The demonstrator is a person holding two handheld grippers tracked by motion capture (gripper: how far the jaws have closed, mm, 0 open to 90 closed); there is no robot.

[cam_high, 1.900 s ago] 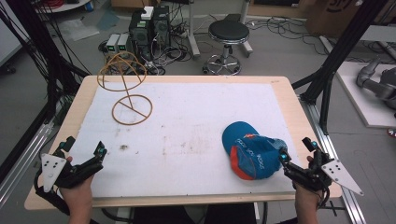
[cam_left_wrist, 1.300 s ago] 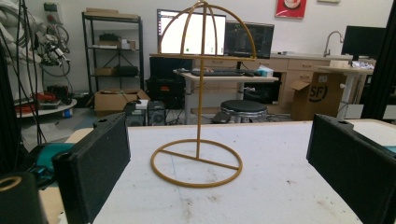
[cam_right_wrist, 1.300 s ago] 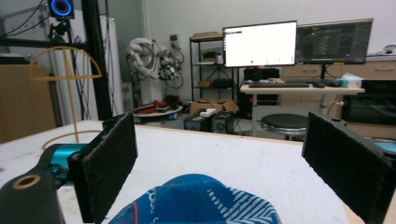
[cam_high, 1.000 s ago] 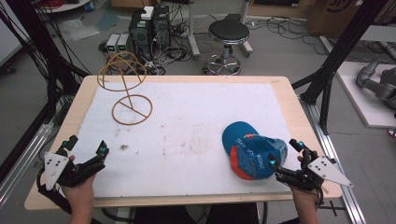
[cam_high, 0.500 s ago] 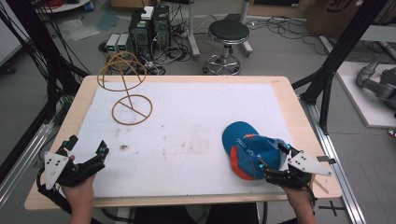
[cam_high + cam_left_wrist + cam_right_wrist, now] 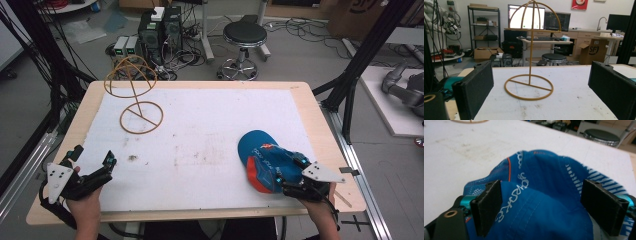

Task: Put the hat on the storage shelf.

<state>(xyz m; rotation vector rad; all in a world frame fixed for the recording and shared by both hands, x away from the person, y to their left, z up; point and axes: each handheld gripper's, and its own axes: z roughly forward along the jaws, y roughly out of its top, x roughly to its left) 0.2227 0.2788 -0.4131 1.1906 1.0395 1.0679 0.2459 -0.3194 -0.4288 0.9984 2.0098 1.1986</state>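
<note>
right hand-held gripper (image 6: 286, 176) was open, jaws straddling the cap (image 6: 262, 157). left hand-held gripper (image 6: 92, 167) was open, facing the stand (image 6: 135, 95).

Grey floor, black stool (image 6: 244, 35), desks with monitors (image 6: 556, 21) behind.

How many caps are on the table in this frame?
1. The blue cap lies on the white mat near the table's right front, with the open right gripper reaching over it. Nothing suggests another is hidden.

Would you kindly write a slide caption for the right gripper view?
Right gripper, jaws open, straddling the blue cap on the white table.
</note>
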